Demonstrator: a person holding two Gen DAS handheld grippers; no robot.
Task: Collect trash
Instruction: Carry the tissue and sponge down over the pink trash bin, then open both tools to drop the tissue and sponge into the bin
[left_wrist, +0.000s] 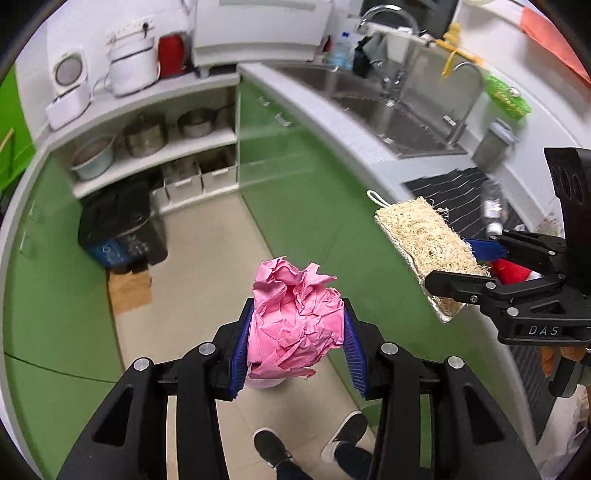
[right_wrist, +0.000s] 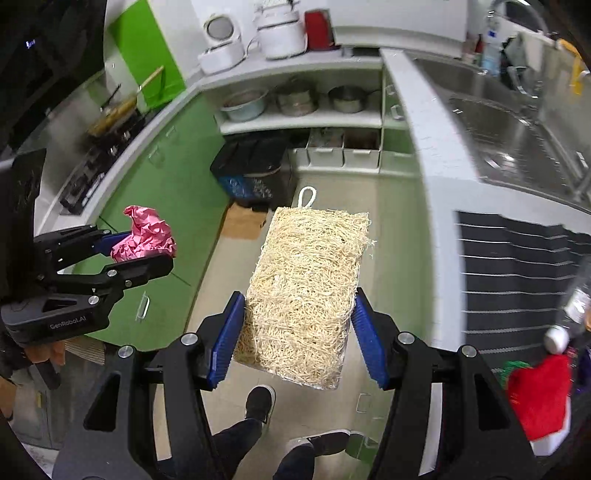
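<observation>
My left gripper (left_wrist: 295, 339) is shut on a crumpled pink paper ball (left_wrist: 295, 321) and holds it in the air above the kitchen floor. It also shows in the right wrist view (right_wrist: 144, 236), at the left. My right gripper (right_wrist: 299, 332) is shut on a beige loofah scrubber (right_wrist: 310, 291) with a white loop at its far end. In the left wrist view the loofah (left_wrist: 424, 247) is at the right, clamped by the right gripper (left_wrist: 461, 269). A black trash bin (left_wrist: 118, 225) with a black bag stands on the floor ahead, also seen in the right wrist view (right_wrist: 251, 170).
Green cabinets line both sides of the narrow floor aisle. A steel sink (left_wrist: 388, 110) and a striped mat (right_wrist: 517, 280) are on the right counter. A stove (right_wrist: 88, 177) is on the left. Shelves with pots (right_wrist: 295, 99) lie ahead. A cardboard piece (left_wrist: 129, 291) lies by the bin.
</observation>
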